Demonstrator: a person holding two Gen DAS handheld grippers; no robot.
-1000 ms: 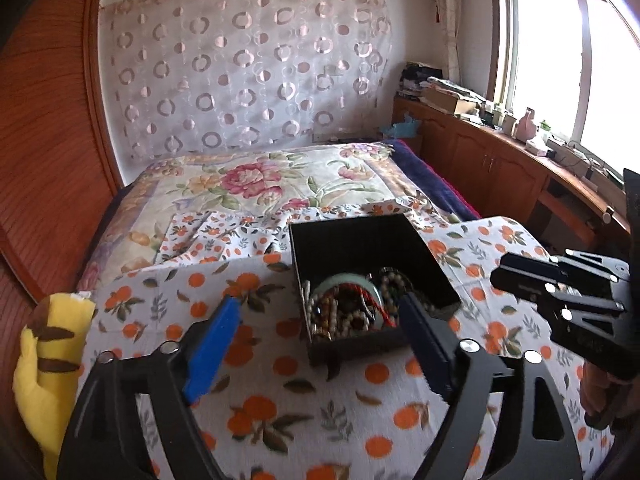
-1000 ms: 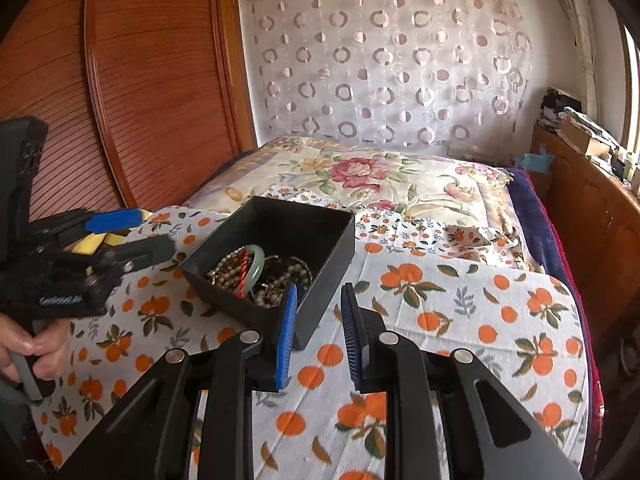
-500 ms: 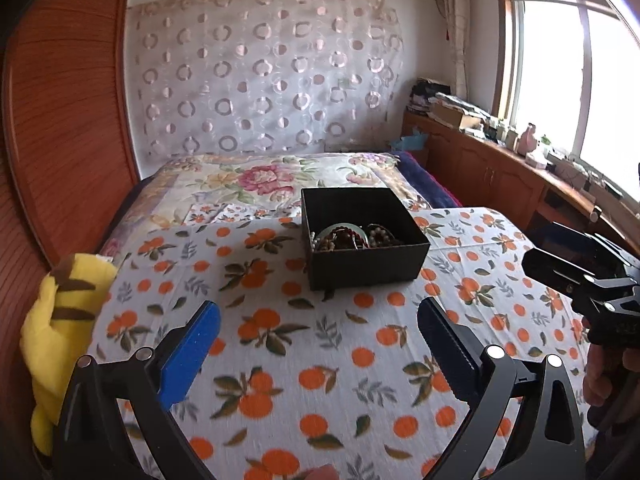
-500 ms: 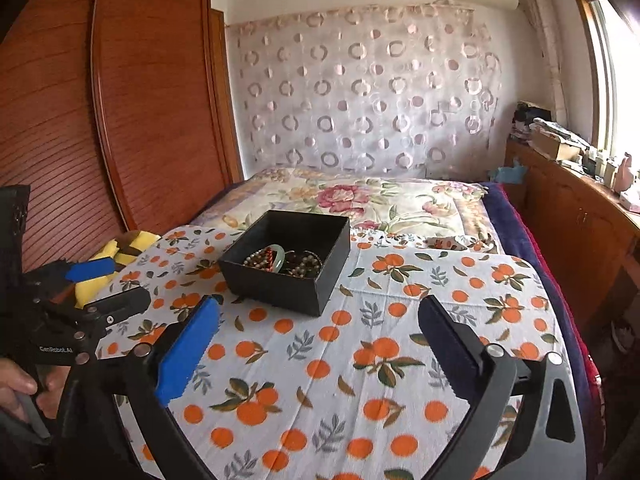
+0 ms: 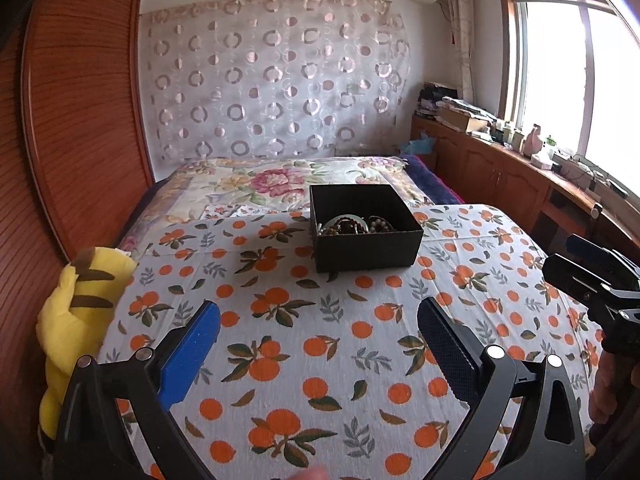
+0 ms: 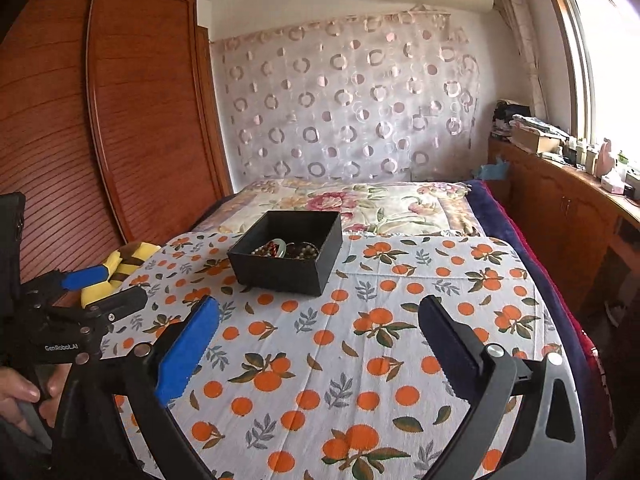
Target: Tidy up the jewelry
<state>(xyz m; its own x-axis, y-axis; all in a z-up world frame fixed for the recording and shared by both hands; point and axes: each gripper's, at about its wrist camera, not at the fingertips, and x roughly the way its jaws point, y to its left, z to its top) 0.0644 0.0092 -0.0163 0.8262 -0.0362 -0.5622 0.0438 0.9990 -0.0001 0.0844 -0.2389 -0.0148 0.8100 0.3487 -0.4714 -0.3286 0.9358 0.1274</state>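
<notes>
The black box (image 5: 366,232), open side up, is seen on the orange-print cloth (image 5: 304,344), one corner turned toward the right gripper (image 6: 318,346). Beads and bangles (image 5: 352,225) are heaped inside. Left gripper (image 5: 318,350) and right are both spread wide, nothing between their jaws, which have just been opening

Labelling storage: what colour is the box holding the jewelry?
Black box, clearest in the right wrist view.
</notes>
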